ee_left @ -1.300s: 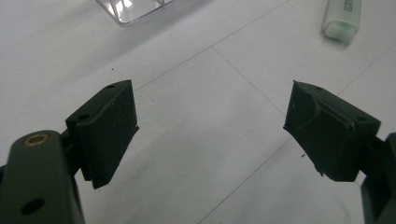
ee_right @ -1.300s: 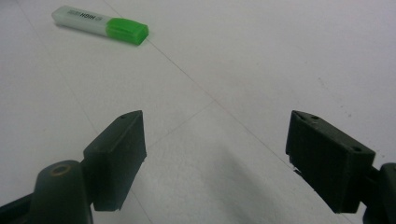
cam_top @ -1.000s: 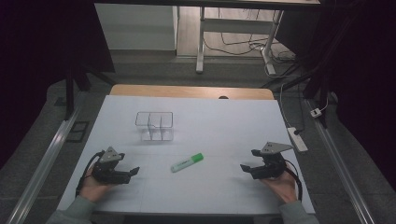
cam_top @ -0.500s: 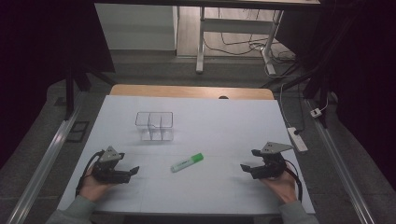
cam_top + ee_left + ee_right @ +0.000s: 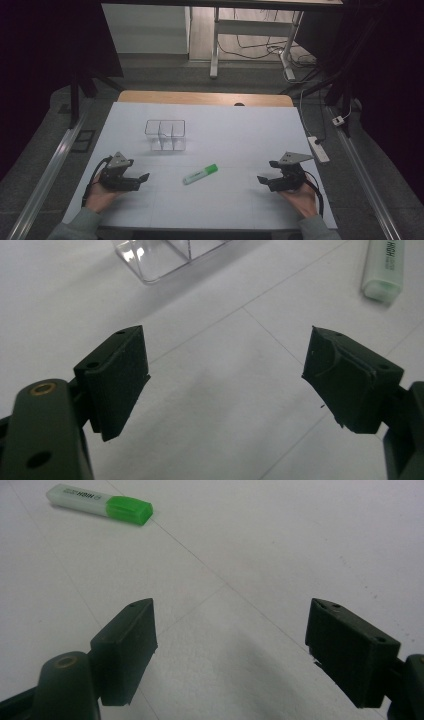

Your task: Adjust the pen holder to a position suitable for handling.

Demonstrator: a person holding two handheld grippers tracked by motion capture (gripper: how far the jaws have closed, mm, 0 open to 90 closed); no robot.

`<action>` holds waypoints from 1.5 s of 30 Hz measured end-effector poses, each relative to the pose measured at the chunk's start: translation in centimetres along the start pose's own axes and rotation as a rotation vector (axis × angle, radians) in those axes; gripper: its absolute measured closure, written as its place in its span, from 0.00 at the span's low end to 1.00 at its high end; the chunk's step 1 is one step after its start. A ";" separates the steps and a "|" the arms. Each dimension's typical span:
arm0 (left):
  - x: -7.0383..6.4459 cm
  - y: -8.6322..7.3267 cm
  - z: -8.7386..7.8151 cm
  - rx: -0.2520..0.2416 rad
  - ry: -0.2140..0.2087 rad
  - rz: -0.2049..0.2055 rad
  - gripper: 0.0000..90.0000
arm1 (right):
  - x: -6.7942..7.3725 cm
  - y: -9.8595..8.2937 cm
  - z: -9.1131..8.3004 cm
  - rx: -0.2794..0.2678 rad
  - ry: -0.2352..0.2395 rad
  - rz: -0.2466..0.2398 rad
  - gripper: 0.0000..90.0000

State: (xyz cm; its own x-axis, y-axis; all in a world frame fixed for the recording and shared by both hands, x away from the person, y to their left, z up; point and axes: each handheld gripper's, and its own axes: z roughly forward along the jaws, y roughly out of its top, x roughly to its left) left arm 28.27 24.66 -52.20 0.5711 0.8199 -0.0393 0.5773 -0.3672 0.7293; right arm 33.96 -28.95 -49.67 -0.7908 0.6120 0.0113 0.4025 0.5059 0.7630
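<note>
The white-covered bench (image 5: 235,135) is seen from above, with a wooden strip exposed along its far edge. A clear, divided plastic organiser (image 5: 165,134) stands toward eleven o'clock of the bench's middle. The left claw (image 5: 142,179), held at eight o'clock, is spread apart on nothing; the right claw (image 5: 261,179), at four o'clock, is likewise apart. Between them, a green-capped highlighter (image 5: 200,174) lies flat, its cap pointing toward two o'clock.

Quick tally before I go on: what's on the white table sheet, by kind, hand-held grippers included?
Green highlighter: 1
Clear divided organiser box: 1
Hand-held grippers: 2, the left hand-held gripper and the right hand-held gripper, both open
Total: 4
</note>
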 end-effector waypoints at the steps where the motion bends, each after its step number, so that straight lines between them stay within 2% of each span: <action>1: 0.1 0.1 0.0 0.000 0.001 0.002 0.20 | 0.0 0.0 0.0 -0.001 0.003 0.003 0.22; 17: 2.2 2.2 1.1 0.008 0.034 0.001 0.24 | -0.2 -0.1 0.0 0.007 -0.001 0.017 0.22; 27: 4.2 3.1 1.9 0.017 0.052 -0.038 0.29 | -0.1 0.0 0.1 0.006 0.002 0.022 0.22; 33: 4.9 3.5 2.4 0.031 0.057 -0.048 0.31 | -0.1 0.0 0.3 0.011 -0.001 0.018 0.23; 39: 5.8 3.9 2.9 0.028 0.045 -0.062 0.39 | -0.1 0.0 0.5 0.013 0.004 0.018 0.23; 45: 6.6 4.4 3.5 0.026 0.052 -0.066 0.49 | -0.1 0.0 0.4 0.014 -0.001 0.022 0.23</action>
State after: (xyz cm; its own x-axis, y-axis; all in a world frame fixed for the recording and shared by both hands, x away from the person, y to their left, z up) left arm 36.65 26.95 -51.58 0.5007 0.8641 -0.0505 0.6281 -0.3226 0.7081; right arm 34.22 -28.77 -49.96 -0.7814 0.6235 0.0271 0.4257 0.5007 0.7537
